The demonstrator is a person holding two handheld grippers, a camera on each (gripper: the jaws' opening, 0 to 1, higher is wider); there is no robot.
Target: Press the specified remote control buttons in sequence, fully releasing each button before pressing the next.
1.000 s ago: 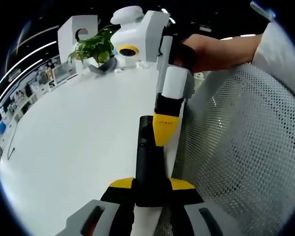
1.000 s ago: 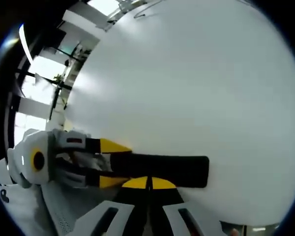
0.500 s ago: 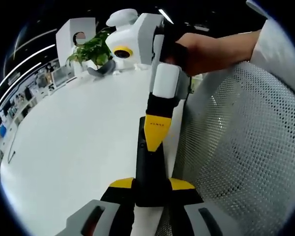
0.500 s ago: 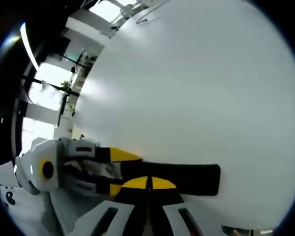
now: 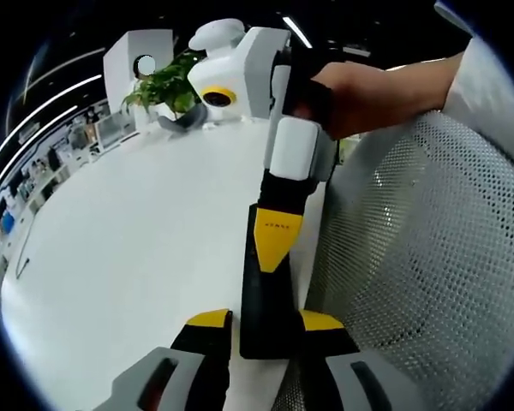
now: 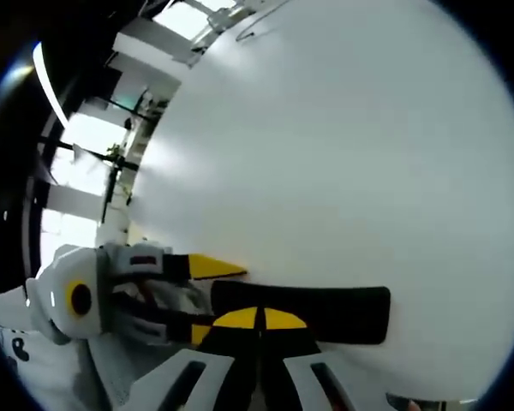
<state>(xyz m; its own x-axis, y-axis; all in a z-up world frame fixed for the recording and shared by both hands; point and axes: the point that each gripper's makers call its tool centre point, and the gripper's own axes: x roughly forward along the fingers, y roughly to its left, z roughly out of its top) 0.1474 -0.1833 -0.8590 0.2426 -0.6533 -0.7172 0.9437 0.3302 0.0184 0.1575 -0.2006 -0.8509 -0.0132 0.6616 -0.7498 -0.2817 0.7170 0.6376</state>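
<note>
A slim black remote control [image 5: 264, 295] sticks out over the white table [image 5: 137, 231], its near end gripped by my left gripper [image 5: 265, 324], which is shut on it with a yellow jaw on each side. My right gripper [image 5: 274, 241] comes down from above, held by a hand [image 5: 368, 81]. It is shut, and its joined yellow tip rests on the remote's top face near the middle. In the right gripper view the right gripper [image 6: 257, 318] touches the remote [image 6: 334, 312] from below, and the left gripper [image 6: 207, 298] holds the remote's left end.
A grey mesh chair back [image 5: 420, 257] stands close on the right of the left gripper view. A green potted plant [image 5: 167, 81] sits at the table's far edge. The broad white tabletop [image 6: 325, 154] spreads beyond the remote.
The right gripper's tip has slid a little along the remote toward the left gripper's jaws. The left gripper still holds the remote.
</note>
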